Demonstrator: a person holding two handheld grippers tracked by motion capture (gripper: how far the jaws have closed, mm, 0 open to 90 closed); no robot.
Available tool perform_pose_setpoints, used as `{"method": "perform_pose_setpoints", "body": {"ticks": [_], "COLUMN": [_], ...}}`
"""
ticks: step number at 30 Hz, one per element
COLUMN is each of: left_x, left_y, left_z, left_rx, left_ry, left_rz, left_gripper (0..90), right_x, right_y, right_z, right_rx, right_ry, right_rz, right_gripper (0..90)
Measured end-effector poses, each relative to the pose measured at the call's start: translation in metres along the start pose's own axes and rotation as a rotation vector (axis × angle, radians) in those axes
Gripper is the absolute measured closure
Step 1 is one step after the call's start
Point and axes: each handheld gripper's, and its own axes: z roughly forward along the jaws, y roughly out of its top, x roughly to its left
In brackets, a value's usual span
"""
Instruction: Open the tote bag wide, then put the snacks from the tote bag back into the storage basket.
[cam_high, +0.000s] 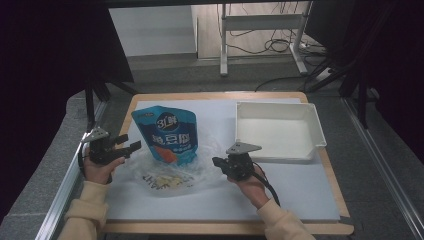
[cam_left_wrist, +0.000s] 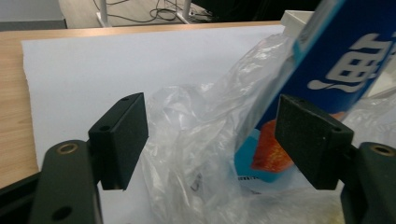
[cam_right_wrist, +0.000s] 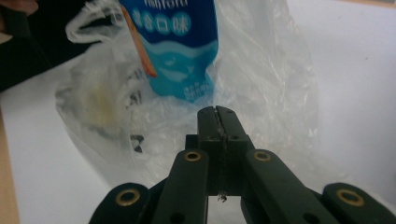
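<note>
A: Near the worktop's front edge, where do the tongs stand?

B: The left tongs (cam_high: 129, 148) gape wide with nothing between the jaws; the right tongs (cam_right_wrist: 217, 122) are pressed together, apparently pinching the film of the clear plastic bag (cam_high: 170, 175).

A: And the blue pouch (cam_high: 167, 134)?

B: Upright in the bag's mouth, between both hands, long axis vertical, leaning toward the far edge. The left looks nearer. The white tray (cam_high: 278, 131) sits at the far right corner.
</note>
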Motion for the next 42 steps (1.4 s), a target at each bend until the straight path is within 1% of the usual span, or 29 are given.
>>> {"method": "perform_pose_setpoints", "body": {"ticks": [2,4,5,7,8,10,11,12,13,14,16,19,23,28,29,32,35,42], "left_x": [-0.002,-0.006,-0.011,-0.013,-0.016,-0.02,-0.021,-0.022,-0.022,-0.022,-0.023,-0.025,-0.03,-0.031,-0.031,-0.032,-0.032,-0.029], "left_y": [0.0,0.001,0.001,0.001,0.001,0.0,0.0,0.0,0.0,-0.001,-0.001,0.0,0.0,0.0,0.0,0.0,0.001,0.002], "left_z": [-0.002,-0.006,-0.009,-0.01,-0.011,-0.012,-0.013,-0.013,-0.013,-0.014,-0.015,-0.016,-0.016,-0.016,-0.016,-0.016,-0.015,-0.015], "left_rx": [0.006,0.015,0.019,0.021,0.022,0.026,0.028,0.03,0.03,0.031,0.033,0.039,0.044,0.047,0.045,0.044,0.046,0.041], "left_ry": [0.0,0.0,0.0,0.0,0.0,-0.002,-0.004,-0.006,-0.006,-0.011,-0.018,-0.028,-0.03,-0.029,-0.03,-0.028,-0.031,-0.043], "left_rz": [0.008,0.017,0.026,0.031,0.034,0.041,0.046,0.048,0.048,0.047,0.046,0.055,0.068,0.071,0.07,0.072,0.075,0.069], "left_gripper": [25.9,25.7,25.5,25.4,25.4,25.5,25.4,25.5,25.5,25.6,25.7,25.7,25.7,25.7,25.7,25.7,25.7,25.7], "right_x": [0.0,0.0,0.0,0.0,0.0,-0.001,-0.001,-0.002,-0.002,-0.002,-0.002,-0.001,-0.001,0.0,0.0,0.0,0.001,0.005], "right_y": [0.002,0.007,0.013,0.017,0.017,0.022,0.025,0.026,0.026,0.029,0.03,0.032,0.034,0.035,0.036,0.037,0.042,0.053], "right_z": [-0.002,-0.005,-0.009,-0.011,-0.011,-0.014,-0.015,-0.016,-0.016,-0.018,-0.019,-0.021,-0.021,-0.021,-0.022,-0.023,-0.023,-0.02], "right_rx": [-0.007,-0.022,-0.043,-0.059,-0.059,-0.072,-0.079,-0.079,-0.079,-0.083,-0.091,-0.093,-0.099,-0.099,-0.102,-0.108,-0.117,-0.134], "right_ry": [0.004,0.01,0.019,0.022,0.022,0.028,0.031,0.029,0.029,0.03,0.025,0.024,0.028,0.033,0.027,0.021,0.028,0.031], "right_rz": [0.0,-0.002,-0.006,-0.008,-0.008,-0.012,-0.019,-0.025,-0.025,-0.032,-0.036,-0.035,-0.039,-0.044,-0.047,-0.046,-0.042,-0.055], "right_gripper": [88.5,87.1,84.4,78.3,78.3,72.1,67.1,65.0,65.0,60.8,57.9,55.4,50.8,47.3,45.5,44.3,43.5,43.4]}}
